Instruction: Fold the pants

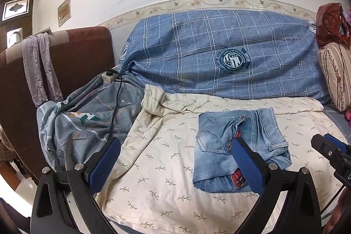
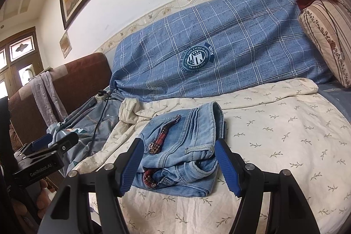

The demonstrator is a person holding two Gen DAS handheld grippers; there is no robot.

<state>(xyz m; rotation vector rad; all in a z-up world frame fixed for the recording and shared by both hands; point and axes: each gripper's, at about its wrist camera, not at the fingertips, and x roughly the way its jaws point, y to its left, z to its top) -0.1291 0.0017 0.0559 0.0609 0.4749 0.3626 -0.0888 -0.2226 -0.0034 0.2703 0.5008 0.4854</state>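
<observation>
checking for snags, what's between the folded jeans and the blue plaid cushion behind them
Only the cream leaf-print sheet, rumpled near the cushion. Both wrist views show nothing else between the folded jeans and the blue plaid cushion.

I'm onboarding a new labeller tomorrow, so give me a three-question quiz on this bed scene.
1. True or false: the jeans lie folded on the cream sheet.
2. What colour is the lining peeking from the jeans? A green, B red plaid, C yellow.
3. Is the right gripper clamped on the jeans or open?

Key:
1. True.
2. B.
3. Open; its fingers stand apart beside the bundle, not pressing it.
</observation>
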